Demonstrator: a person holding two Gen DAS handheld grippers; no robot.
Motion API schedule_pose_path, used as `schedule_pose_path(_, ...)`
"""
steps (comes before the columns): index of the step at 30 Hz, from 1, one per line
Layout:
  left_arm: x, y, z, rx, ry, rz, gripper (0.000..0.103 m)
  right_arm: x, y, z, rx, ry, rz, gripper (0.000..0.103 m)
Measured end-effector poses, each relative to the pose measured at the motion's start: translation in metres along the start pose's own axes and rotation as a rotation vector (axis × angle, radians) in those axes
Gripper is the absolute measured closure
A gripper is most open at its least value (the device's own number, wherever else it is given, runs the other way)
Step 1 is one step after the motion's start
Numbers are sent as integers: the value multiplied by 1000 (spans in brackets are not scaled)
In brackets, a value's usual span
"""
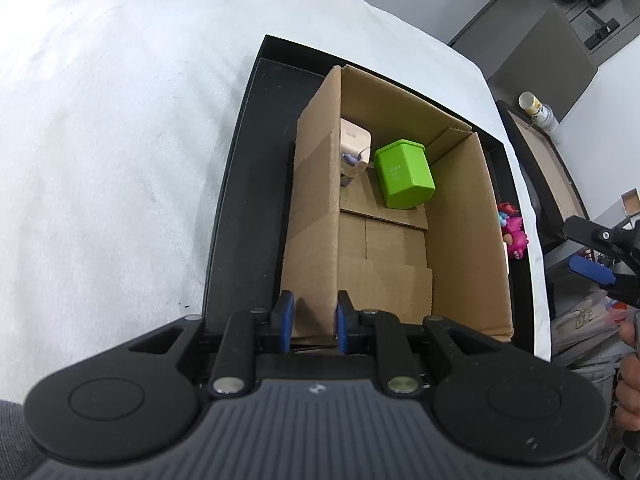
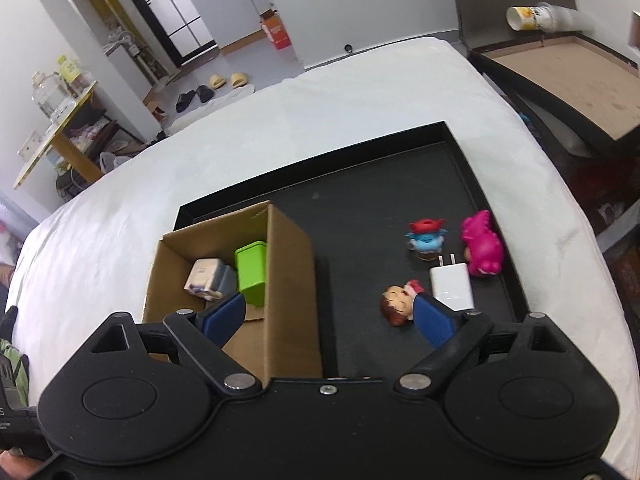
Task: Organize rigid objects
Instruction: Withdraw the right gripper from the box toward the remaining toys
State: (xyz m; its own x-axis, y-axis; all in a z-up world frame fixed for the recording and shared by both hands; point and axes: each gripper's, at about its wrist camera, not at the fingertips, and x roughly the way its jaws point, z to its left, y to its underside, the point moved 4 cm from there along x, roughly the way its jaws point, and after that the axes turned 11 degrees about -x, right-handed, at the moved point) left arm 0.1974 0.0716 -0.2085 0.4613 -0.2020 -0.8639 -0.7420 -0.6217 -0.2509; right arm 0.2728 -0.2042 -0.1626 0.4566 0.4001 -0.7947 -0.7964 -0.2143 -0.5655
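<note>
An open cardboard box (image 1: 460, 220) (image 2: 288, 280) stands on a black tray (image 1: 248, 184) (image 2: 380, 184). Inside lie a green container (image 1: 404, 178) (image 2: 252, 272) and a white-beige gadget (image 1: 354, 146) (image 2: 206, 276). My left gripper (image 1: 314, 322) is shut on the box's near left wall. My right gripper (image 2: 328, 318) is open and empty above the tray, right of the box; it also shows in the left wrist view (image 1: 592, 256). On the tray lie a white charger (image 2: 452, 286), a doll figure (image 2: 398, 304), a blue and red toy (image 2: 426, 238) and a pink dinosaur (image 2: 482, 246) (image 1: 514, 234).
The tray rests on a white cloth-covered surface (image 1: 100, 160) (image 2: 280, 128). A dark side table (image 2: 560, 76) with a tipped can (image 2: 540, 18) stands to the right. Shelves, shoes and furniture fill the room behind.
</note>
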Motion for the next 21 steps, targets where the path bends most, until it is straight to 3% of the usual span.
schedule_pose_path(16, 0, 2, -3, 13, -29, -12, 84, -1, 15, -45, 115, 14, 14, 14)
schedule_pose_path(21, 0, 2, -4, 19, -36, -15, 84, 16, 19, -58, 178, 0, 37, 30)
